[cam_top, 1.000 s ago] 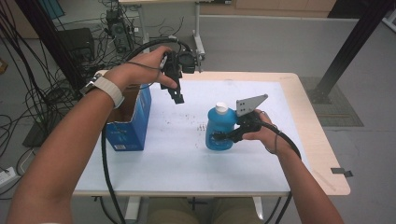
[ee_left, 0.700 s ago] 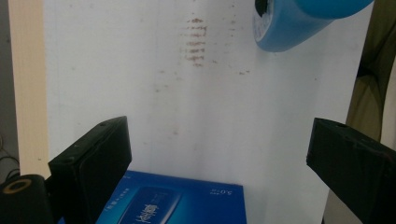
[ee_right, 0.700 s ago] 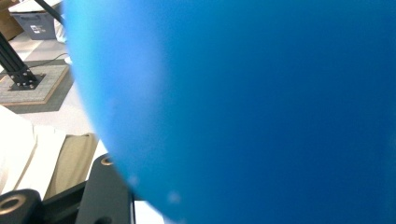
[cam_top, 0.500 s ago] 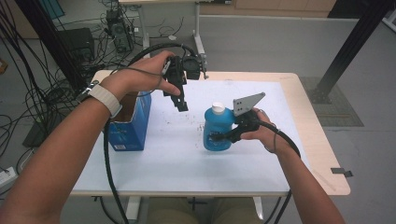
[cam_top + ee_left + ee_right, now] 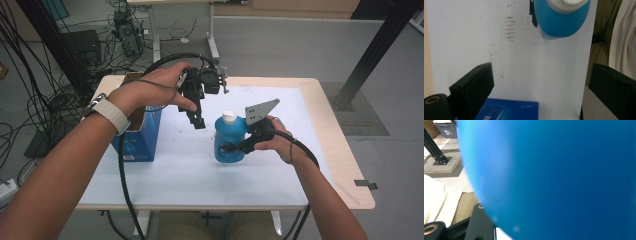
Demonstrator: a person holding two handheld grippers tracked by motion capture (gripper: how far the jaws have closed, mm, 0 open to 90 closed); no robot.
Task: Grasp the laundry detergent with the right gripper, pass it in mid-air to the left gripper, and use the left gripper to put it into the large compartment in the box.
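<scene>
Near edge first: two forearms entered from six o'clock in the high view. Right tool (image 5: 235,148) clamped on the lower body of the blue bottle (image 5: 228,145), jaws pressed against its side from three o'clock, grey plate above the grip. In the right tool's own view, pressed close against the blurred blue wall of the bottle (image 5: 554,177); one black jaw seen at seven o'clock, the far side of the grip probably hidden behind the plastic. Bottle stood upright on the white surface (image 5: 190,170), just right of centre, white cap (image 5: 229,117) on top. Blue box (image 5: 141,135) sat at nine o'clock from the bottle, well apart, top flaps open. Farther off, left tool (image 5: 199,122) hung above the surface at eleven o'clock from the bottle, pointed downward, jaws spread wide with nothing between them. From the left tool's view, looked down on bottle (image 5: 559,21) and cap at twelve o'clock, box corner (image 5: 506,111) at six o'clock. Beyond the surface, cables across the floor (image 5: 280,50).
</scene>
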